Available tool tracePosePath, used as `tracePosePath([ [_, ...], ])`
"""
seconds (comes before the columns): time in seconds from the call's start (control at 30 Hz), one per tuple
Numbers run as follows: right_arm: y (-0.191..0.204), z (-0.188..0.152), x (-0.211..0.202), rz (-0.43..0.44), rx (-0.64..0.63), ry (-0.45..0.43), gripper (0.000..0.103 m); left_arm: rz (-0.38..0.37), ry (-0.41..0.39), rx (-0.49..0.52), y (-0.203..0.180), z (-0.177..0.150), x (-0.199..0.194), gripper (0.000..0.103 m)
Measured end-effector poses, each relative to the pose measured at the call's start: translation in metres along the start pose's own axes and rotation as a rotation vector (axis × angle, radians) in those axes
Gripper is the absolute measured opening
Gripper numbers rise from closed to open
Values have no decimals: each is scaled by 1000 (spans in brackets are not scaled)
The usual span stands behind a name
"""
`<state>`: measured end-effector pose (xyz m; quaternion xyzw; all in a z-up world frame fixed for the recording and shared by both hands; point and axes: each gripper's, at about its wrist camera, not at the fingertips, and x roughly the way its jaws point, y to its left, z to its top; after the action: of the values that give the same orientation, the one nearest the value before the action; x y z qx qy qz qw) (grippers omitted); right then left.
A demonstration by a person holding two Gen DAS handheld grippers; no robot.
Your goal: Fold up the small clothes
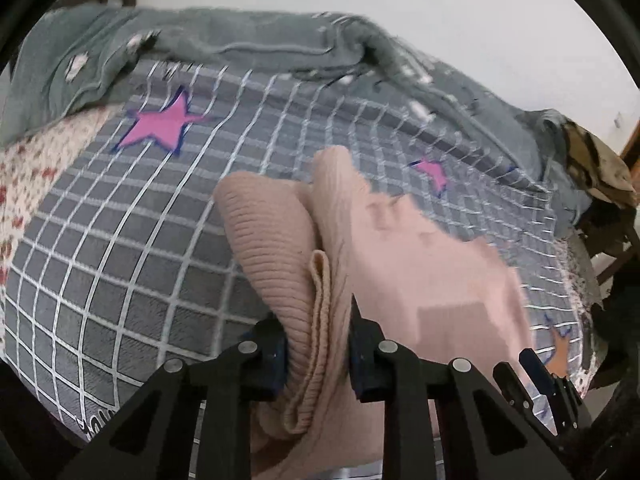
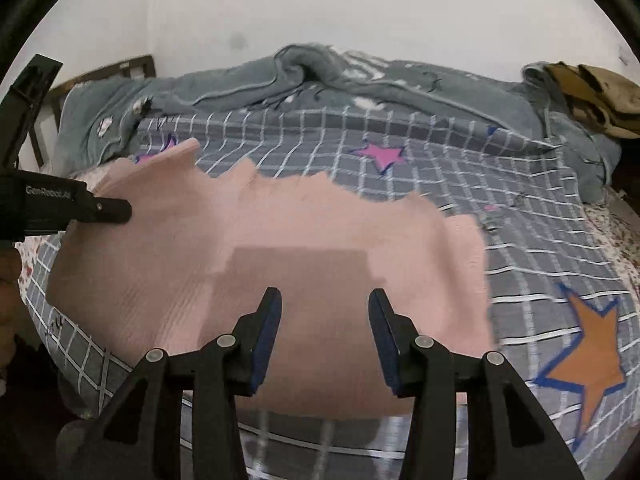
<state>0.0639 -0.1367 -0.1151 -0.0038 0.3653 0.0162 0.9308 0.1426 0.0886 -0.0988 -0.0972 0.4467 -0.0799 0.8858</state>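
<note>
On the bed [image 2: 520,240], a soft, light, ribbed pink garment [image 2: 280,232] is clamped at its bunched edge by the left tool [image 1: 318,354], best gripped at hems, while the right tool [image 2: 324,340] is held apart above it.

**Black two-finger grippers with blue pads**

The left gripper [image 1: 318,344] is matte black plastic: angular triangular linkage arms with cut-outs, joined by round silver pivot pins. Its fingers [image 1: 276,354] carry dark blue pads on their inner faces. The right gripper [image 2: 325,332] is built alike, black with blue-lined fingers [image 2: 267,336] and silver pins. The left unit's black body shows pale "Gen-Robot.AI" lettering.
</note>
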Motion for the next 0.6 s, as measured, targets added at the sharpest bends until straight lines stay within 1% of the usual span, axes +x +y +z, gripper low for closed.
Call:
tracePosePath([
  [0.07, -17, 3, -14, -12, 14, -18, 45, -24, -5, -10, -16, 4, -7, 22],
  [0.13, -39, 5, -29, -41, 18, -40, 48, -49, -12, -3, -40, 7, -12, 22],
  [0.2, -60, 4, -40, -69, 24, -58, 49, -44, -20, 34, -68, 8, -14, 22],
  [0.3, -97, -1, -55, -98, 54, -70, 49, -48, -5, 70, -109, 8, -10, 22],
  [0.33, -112, -3, -59, -106, 80, -62, 49, -49, 4, 89, -129, 6, -5, 22],
  [0.37, -123, -6, -62, -104, 103, -56, 49, -50, 12, 100, -141, 5, -2, 22],
  [0.43, -146, -13, -72, -72, 162, -49, 49, -63, 34, 118, -168, -1, 10, 22],
  [0.5, -162, -19, -80, -66, 185, -53, 49, -66, 69, 129, -194, -11, 27, 22],
  [0.6, -178, -33, -92, -91, 196, -57, 50, -69, 117, 152, -223, -28, 51, 22],
])
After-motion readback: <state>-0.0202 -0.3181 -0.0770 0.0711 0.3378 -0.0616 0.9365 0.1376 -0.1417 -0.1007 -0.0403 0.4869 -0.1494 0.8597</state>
